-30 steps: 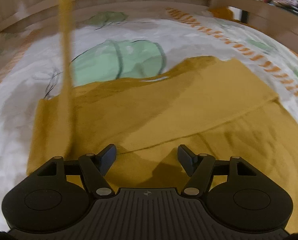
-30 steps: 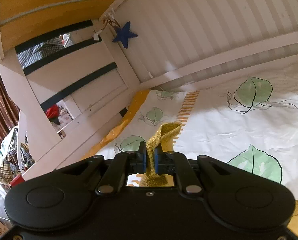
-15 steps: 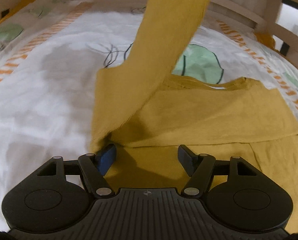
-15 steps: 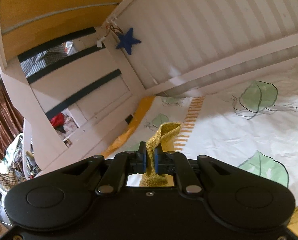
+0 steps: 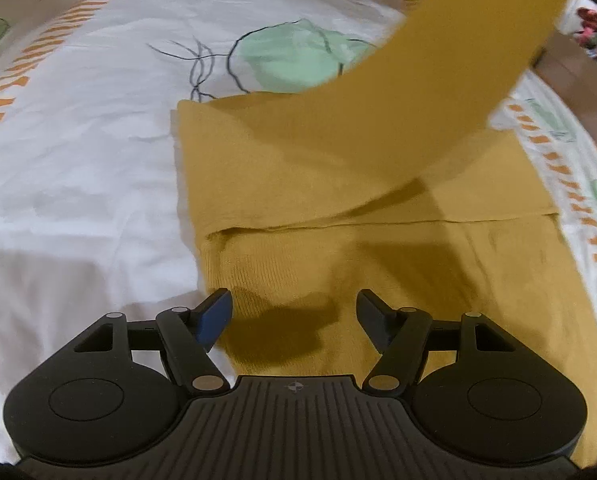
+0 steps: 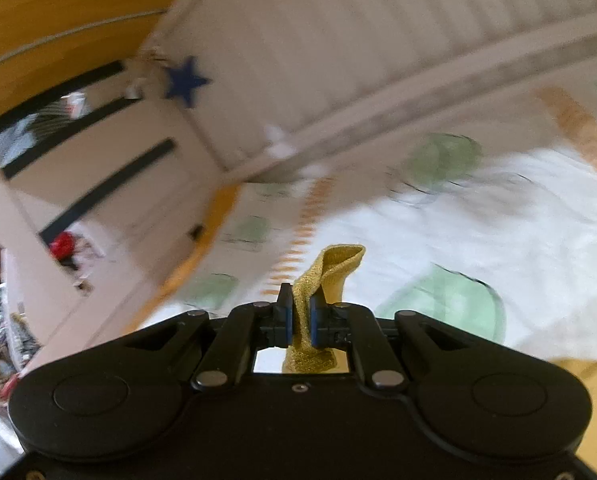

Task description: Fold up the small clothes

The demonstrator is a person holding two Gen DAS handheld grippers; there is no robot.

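Swung across since a second ago, the lifted sleeve now hangs as a broad band from the upper right of the left wrist view, where before it was a thin strip at the far left. Its end is pinched in the right gripper, whose jaws are clamped tight on the knit cuff, and that view has blurred and tipped further toward the bedsheet. Spread wide and holding nothing, the left gripper hovers over the near part of the mustard sweater, which lies flat on the leaf-printed bedsheet with one horizontal fold edge already across it. Judging by this, the step in hand is folding the sleeve over the body; the next move likely calls for laying the cuff down across the garment and letting go so it lies smooth. To the left there is plenty of free sheet, while the white bed rail closes off the far side.
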